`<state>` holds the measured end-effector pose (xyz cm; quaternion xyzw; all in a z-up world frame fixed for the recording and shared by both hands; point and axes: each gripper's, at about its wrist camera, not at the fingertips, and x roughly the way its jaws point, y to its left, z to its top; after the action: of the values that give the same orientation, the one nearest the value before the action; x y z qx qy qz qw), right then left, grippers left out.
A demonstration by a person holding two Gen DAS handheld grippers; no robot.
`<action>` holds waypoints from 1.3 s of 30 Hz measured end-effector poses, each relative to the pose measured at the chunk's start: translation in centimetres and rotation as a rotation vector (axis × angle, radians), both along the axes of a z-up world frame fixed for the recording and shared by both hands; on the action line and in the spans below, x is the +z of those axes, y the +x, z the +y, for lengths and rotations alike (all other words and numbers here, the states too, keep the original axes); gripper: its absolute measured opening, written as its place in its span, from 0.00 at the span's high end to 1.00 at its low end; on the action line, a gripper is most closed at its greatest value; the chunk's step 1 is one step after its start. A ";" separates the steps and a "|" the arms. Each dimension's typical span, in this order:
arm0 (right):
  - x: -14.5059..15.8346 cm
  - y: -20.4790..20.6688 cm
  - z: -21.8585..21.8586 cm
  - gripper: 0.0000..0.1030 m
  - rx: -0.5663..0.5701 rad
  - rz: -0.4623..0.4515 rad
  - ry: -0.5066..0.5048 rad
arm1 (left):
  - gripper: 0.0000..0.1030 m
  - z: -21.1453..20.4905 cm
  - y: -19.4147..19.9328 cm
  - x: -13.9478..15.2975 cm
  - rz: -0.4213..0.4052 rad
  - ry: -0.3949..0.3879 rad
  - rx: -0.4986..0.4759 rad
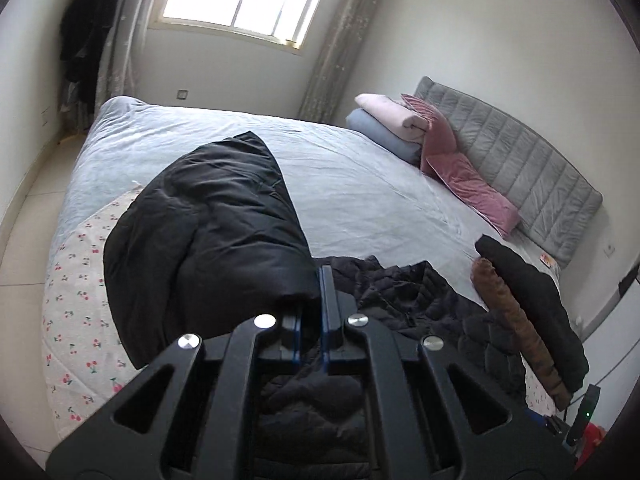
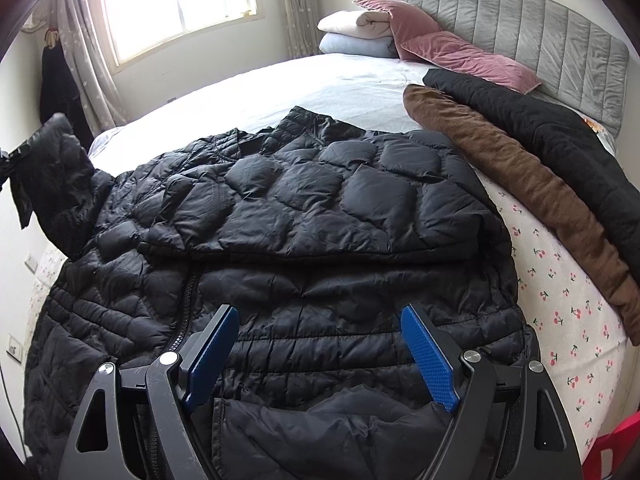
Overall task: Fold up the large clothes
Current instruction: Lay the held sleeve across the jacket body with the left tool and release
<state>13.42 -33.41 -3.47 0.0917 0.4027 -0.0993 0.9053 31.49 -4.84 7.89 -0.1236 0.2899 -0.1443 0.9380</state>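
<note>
A black quilted puffer jacket [image 2: 304,216] lies spread on the bed, its right sleeve folded across the chest. My left gripper [image 1: 316,280] is shut on the jacket's left sleeve [image 1: 208,232] and holds it lifted above the bed; the raised sleeve also shows at the left edge of the right wrist view [image 2: 56,160]. My right gripper [image 2: 320,320] is open and empty, its blue pads [image 2: 430,360] hovering just over the jacket's lower hem.
A brown garment [image 2: 520,184] and a black garment [image 2: 552,132] lie along the bed's right side. Pink pillows [image 2: 460,54] and folded blankets [image 2: 356,30] sit by the grey headboard [image 2: 540,20]. The cherry-print quilt [image 2: 560,300] covers the bed edge. A window is behind.
</note>
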 end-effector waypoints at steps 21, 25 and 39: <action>-0.6 0.2 -0.6 0.18 -0.013 0.018 0.016 | 0.29 -18.5 -5.4 -14.6 0.321 0.370 -0.640; -0.7 0.2 -0.7 0.18 -0.018 0.023 0.024 | 0.25 -17.4 -7.4 -12.3 0.295 0.383 -0.655; -0.2 -0.1 1.0 0.18 0.008 0.040 -0.005 | 0.16 -7.8 -9.0 -7.3 0.187 0.193 -0.440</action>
<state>13.37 -32.40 -3.67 0.0856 0.4210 -0.0985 0.8976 22.47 -12.62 0.57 0.0196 0.4077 -0.3047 0.8606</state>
